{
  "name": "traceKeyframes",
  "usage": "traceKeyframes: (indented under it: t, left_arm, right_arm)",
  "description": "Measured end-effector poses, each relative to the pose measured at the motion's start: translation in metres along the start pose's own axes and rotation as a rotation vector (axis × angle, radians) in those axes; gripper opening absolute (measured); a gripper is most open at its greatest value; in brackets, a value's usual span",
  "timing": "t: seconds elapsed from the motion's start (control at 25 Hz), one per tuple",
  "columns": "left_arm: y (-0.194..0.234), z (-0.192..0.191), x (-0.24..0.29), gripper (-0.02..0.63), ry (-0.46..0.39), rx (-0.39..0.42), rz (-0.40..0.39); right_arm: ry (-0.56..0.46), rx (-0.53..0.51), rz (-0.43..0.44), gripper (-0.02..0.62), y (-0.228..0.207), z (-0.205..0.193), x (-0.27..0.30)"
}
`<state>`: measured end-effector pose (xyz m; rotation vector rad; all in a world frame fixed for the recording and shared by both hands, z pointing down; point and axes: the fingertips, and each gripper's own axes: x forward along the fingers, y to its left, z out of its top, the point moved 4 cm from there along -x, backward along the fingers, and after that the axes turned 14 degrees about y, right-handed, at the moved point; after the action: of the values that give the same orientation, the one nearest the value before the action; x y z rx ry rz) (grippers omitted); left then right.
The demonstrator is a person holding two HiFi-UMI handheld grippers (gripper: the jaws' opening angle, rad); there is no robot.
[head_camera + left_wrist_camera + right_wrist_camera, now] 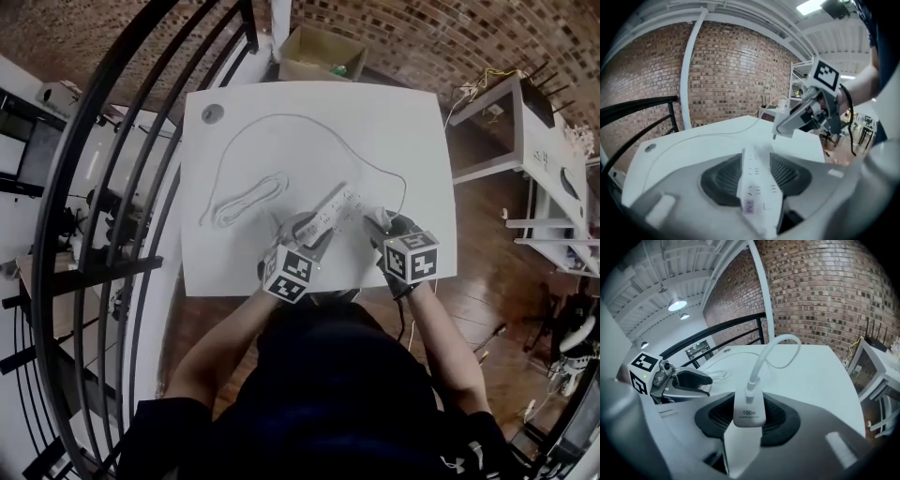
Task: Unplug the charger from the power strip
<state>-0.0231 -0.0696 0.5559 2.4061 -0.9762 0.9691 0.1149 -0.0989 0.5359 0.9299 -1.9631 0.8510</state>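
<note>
**White desk [281, 122] under brick walls: charger looks free of the strip**

Above the desk, the left claw [757, 161] is clenched on the power strip [757, 187], which is held up at a tilt. The right claw [748, 427] grasps the charger [749, 411], whose cable [765, 355] arcs away toward the desk. Both gripper views show the two claws apart, so the pull seems done. Next, probably, comes setting both down without snagging the cable.

My right fingers [783, 420] look ribbed, matt black and rubbery. The white rectangular plastic charger block [749, 412] is smooth with a soft sheen, and so is the long white plastic power strip [757, 180]. The white table [394, 122] is smooth and matt. The red-brown brick wall [825, 291], upper right, is rough.
</note>
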Motion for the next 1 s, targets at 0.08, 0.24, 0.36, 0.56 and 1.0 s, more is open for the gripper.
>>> traceKeyframes:
  t: [0.08, 0.24, 0.36, 0.56, 1.0]
  left_arm:
    - [-0.003, -0.002, -0.012, 0.176, -0.014, -0.061, -0.025]
    - [-0.017, -0.001, -0.032, 0.153, -0.041, -0.205, -0.089]
    - [-0.029, 0.003, -0.039, 0.147, -0.048, -0.258, -0.117]
    - [-0.045, 0.003, -0.036, 0.146, -0.022, -0.251, -0.126]
    - [-0.054, 0.002, -0.034, 0.130, -0.014, -0.278, -0.099]
  right_arm:
    - [-0.002, 0.038, 0.016, 0.144, -0.009, -0.009, -0.008]
    - [-0.054, 0.210, 0.115, 0.144, -0.027, -0.024, -0.023]
    - [-0.109, 0.388, 0.230, 0.144, -0.037, -0.035, -0.029]
    - [-0.141, 0.502, 0.269, 0.144, -0.054, -0.051, -0.032]
    - [-0.063, 0.535, 0.273, 0.144, -0.061, -0.078, -0.008]
